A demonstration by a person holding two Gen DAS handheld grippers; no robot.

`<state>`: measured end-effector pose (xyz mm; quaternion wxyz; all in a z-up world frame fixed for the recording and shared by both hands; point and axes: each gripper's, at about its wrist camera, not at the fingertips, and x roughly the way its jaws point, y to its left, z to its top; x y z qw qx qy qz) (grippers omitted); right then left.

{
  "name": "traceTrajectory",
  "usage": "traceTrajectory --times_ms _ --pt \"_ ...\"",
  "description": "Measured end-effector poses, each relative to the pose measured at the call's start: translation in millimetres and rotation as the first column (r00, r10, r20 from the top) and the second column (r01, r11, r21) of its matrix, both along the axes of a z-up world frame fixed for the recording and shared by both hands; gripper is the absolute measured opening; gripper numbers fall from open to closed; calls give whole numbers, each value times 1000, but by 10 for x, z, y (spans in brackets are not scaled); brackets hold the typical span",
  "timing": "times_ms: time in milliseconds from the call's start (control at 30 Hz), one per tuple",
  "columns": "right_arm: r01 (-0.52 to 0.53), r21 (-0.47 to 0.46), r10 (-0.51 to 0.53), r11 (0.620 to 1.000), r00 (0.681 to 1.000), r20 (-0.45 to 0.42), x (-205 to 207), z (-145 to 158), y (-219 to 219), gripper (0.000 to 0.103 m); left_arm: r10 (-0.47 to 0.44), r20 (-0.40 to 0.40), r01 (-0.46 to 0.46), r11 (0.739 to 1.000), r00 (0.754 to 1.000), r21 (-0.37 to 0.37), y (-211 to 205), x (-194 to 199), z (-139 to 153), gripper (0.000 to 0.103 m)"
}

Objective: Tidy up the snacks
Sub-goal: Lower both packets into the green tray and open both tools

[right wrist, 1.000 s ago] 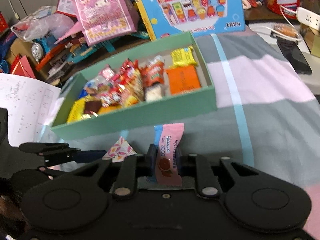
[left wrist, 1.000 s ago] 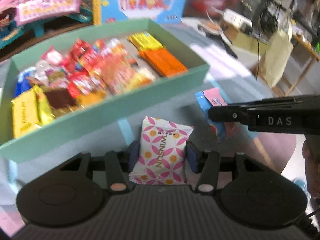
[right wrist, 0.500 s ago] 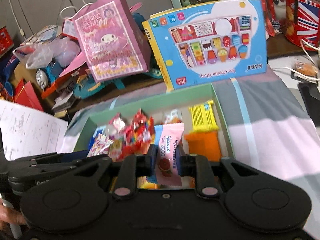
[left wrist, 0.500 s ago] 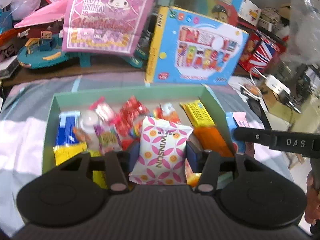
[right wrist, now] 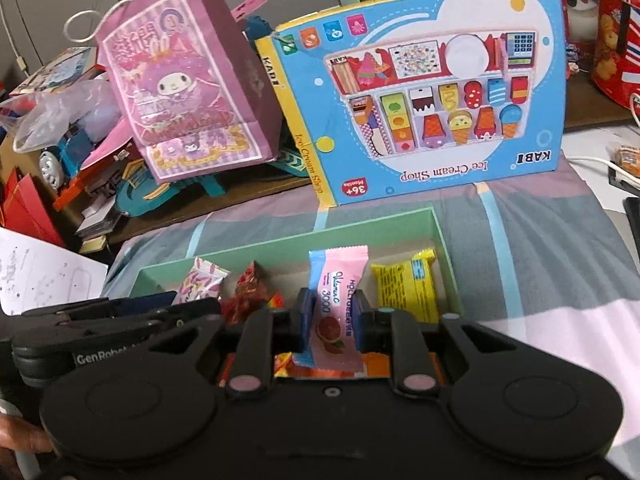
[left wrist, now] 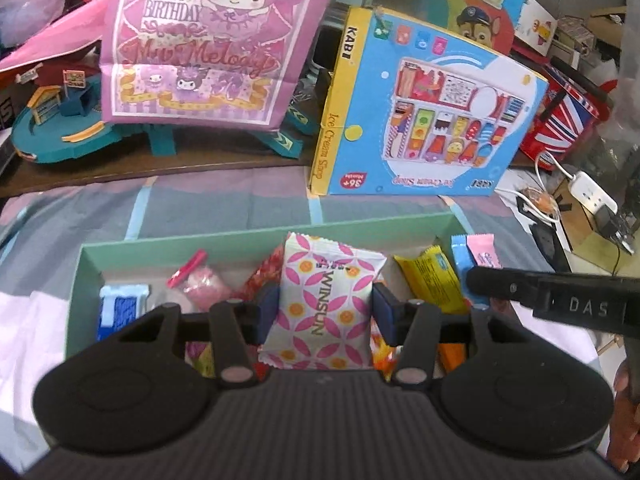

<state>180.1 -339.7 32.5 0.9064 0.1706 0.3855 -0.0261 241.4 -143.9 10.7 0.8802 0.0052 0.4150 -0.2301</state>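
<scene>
Left gripper (left wrist: 325, 311) clamped on our pink-flowered white snack packet (left wrist: 326, 306), right gripper (right wrist: 331, 319) gripping our pink-and-blue candy sachet (right wrist: 335, 308), both above the green box (left wrist: 224, 236) of snacks.

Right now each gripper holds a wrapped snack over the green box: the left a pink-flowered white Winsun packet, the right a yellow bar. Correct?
Not quite. The right gripper holds a pink-and-blue vitamin C sachet, not a yellow bar; the yellow bar lies in the green box, as the right wrist view shows. The left gripper does hold the Winsun packet.
</scene>
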Motion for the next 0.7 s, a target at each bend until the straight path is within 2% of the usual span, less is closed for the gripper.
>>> traceTrajectory --times_ms 333,367,400,433,467,500,533,567,700 --pt "1 18 -1 1000 1000 -31 355 -202 -115 23 -9 -11 9 1000 1000 7 -276 284 -112 50" --pt "7 16 -7 1000 1000 -29 374 -212 -124 27 -1 -4 1 1000 1000 12 -303 297 -115 53" --pt "15 20 -14 1000 1000 -26 398 -219 -143 32 11 4 -11 1000 1000 19 -326 307 -119 66" --pt "24 31 -23 999 999 -23 412 -222 -163 46 40 12 -40 998 999 42 -344 316 -132 73" --pt "36 33 -35 999 999 -22 414 -224 -178 61 70 21 -71 995 997 66 -346 324 -149 85" --pt "50 31 -49 998 999 -19 405 -222 -192 71 92 21 -94 992 996 81 -332 329 -174 92" --pt "61 27 -61 998 998 -18 391 -223 -206 92 95 10 -96 993 995 75 -304 329 -197 95" --pt "67 31 -67 997 998 -14 368 -223 -217 103 88 -4 -87 994 996 62 -273 322 -213 97" --pt "81 36 -80 996 997 -8 267 -196 -227 103 83 -3 -82 994 997 74 -208 216 -205 101"
